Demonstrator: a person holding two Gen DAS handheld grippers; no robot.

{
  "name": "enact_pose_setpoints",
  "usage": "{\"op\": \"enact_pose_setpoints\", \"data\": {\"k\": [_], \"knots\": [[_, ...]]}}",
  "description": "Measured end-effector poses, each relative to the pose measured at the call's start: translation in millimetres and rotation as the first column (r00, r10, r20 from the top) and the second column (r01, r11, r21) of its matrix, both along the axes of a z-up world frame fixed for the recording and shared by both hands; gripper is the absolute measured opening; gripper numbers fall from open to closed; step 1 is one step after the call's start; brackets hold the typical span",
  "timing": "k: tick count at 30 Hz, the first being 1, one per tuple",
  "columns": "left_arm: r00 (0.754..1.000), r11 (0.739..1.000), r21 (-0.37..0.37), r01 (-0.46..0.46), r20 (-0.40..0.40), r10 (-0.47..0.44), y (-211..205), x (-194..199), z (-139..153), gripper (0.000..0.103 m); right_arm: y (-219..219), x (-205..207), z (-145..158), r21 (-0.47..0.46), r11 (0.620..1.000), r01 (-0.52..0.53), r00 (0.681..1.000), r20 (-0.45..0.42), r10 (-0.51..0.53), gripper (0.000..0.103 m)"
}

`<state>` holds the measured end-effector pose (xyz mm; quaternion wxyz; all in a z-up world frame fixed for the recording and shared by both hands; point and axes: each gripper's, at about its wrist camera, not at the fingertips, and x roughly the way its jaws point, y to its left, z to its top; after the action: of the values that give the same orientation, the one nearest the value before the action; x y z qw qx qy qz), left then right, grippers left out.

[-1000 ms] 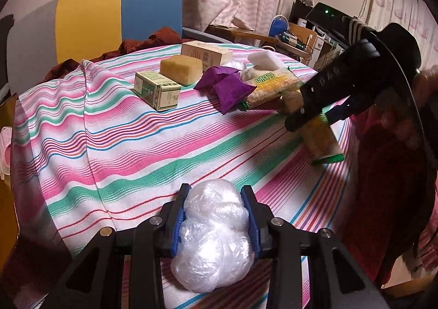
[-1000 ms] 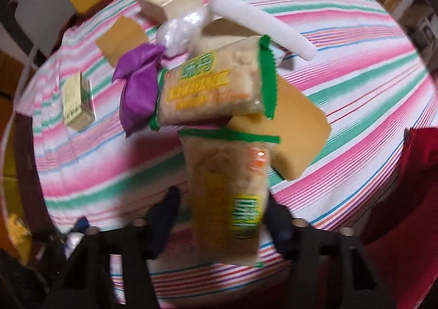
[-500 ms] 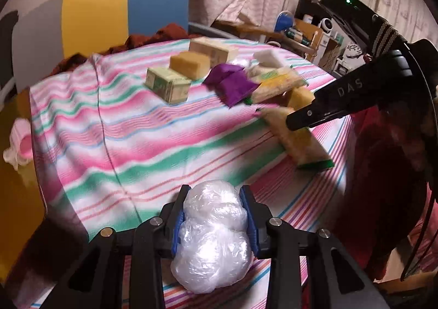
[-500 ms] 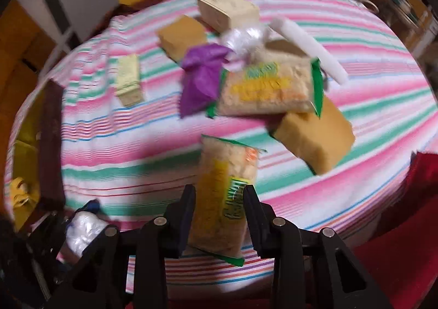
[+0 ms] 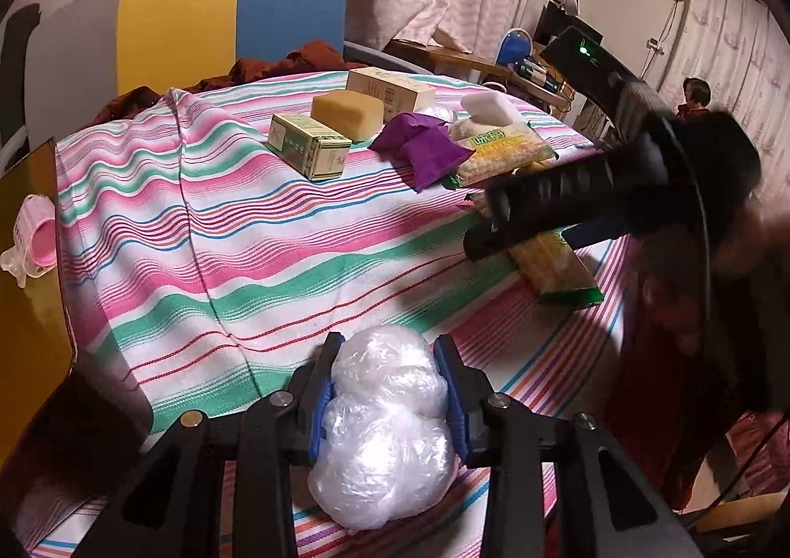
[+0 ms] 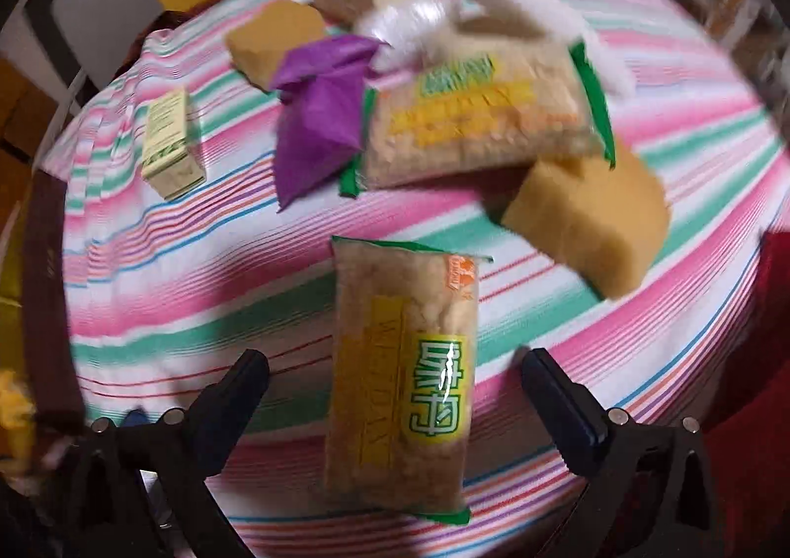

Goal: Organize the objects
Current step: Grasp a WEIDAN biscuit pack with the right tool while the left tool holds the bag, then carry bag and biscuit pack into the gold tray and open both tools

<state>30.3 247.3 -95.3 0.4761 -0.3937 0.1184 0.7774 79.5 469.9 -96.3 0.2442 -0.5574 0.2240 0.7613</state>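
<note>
My left gripper (image 5: 387, 390) is shut on a crumpled clear plastic bag (image 5: 385, 429) above the near edge of the striped tablecloth (image 5: 222, 237). My right gripper (image 6: 395, 373) stands open, its fingers spread wide on either side of a yellow-and-green snack pack (image 6: 402, 375) that lies flat on the cloth. From the left wrist view that right gripper (image 5: 481, 232) hovers over the same snack pack (image 5: 558, 266). Behind lie a second snack pack (image 6: 481, 113), a purple bag (image 6: 321, 113), two yellow sponges (image 6: 587, 222) and boxes.
A green-printed box (image 5: 308, 145), a beige box (image 5: 390, 86) and a white foam piece (image 5: 491, 106) sit at the far side. A yellow and blue chair back (image 5: 227, 19) stands behind. A pink object (image 5: 37, 237) lies left of the table. A dark red cloth (image 6: 770, 301) is at the right.
My right gripper has let go of the snack pack and spread wide; the pack now lies on the cloth. The left gripper keeps hold of the plastic bag, barely moved.
</note>
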Motion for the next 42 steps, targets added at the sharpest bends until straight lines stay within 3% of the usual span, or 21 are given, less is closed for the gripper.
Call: {"op": "enact_pose_setpoints", "data": {"k": [2,10,12,13,14,15,20,25,30,32,37,42], "knots": [[1.000,1.000,0.006,-0.002,0.004,0.002,-0.5,-0.2,-0.6,0.037,-9.5,3.7,-0.2,0.054,0.998,-0.025,1.000,0.006,0.024,0.103],[1.000,1.000,0.017,-0.005,0.011,0.005,-1.6,-1.1,-0.7,0.037,-6.0,15.9,8.6,0.047,0.999,-0.014,1.000,-0.006,0.014,0.103],[1.000,1.000,0.016,-0.004,0.008,0.004,-1.7,-0.8,-1.0,0.037,-7.2,22.1,13.1,0.064,0.998,-0.004,1.000,-0.024,0.006,0.093],[1.000,1.000,0.015,-0.005,0.007,0.005,-1.9,-0.5,-1.0,0.037,-7.9,26.9,17.1,0.085,0.996,0.008,0.999,-0.041,-0.005,0.078],[1.000,1.000,0.014,-0.006,0.006,0.006,-1.6,-0.3,-0.9,0.037,-8.3,32.1,22.5,0.100,0.995,0.019,0.998,-0.063,-0.012,0.056],[1.000,1.000,0.011,-0.007,0.004,0.007,-1.2,0.0,-0.7,0.037,-8.1,34.4,25.7,0.108,0.994,0.021,0.997,-0.071,-0.013,0.046],[1.000,1.000,0.004,-0.003,0.001,0.003,-1.0,-0.1,-0.9,0.037,-3.0,46.0,33.5,0.091,0.995,0.041,0.993,-0.112,-0.031,0.045],[0.999,1.000,0.002,-0.017,0.027,0.017,-4.1,-1.5,5.9,0.036,7.1,65.7,47.0,0.015,1.000,0.025,0.977,-0.212,-0.021,0.045],[0.999,0.996,0.080,-0.030,-0.022,0.032,-22.3,3.9,40.5,0.036,-2.3,89.7,74.4,0.002,1.000,-0.020,0.949,-0.316,0.020,0.045],[0.996,0.990,0.121,-0.073,-0.040,0.079,-38.1,-0.2,58.6,0.036,-9.8,65.9,81.6,0.004,0.999,-0.047,0.937,-0.345,0.045,0.045],[0.955,0.939,0.207,-0.275,-0.051,0.291,-98.7,-30.0,96.4,0.036,-67.3,7.9,97.7,0.021,0.984,-0.177,0.893,-0.417,0.169,0.045],[0.854,0.839,0.199,-0.507,-0.017,0.520,-169.0,-75.2,104.4,0.036,-129.2,-47.2,108.3,0.039,0.937,-0.347,0.823,-0.466,0.324,0.045]]}}
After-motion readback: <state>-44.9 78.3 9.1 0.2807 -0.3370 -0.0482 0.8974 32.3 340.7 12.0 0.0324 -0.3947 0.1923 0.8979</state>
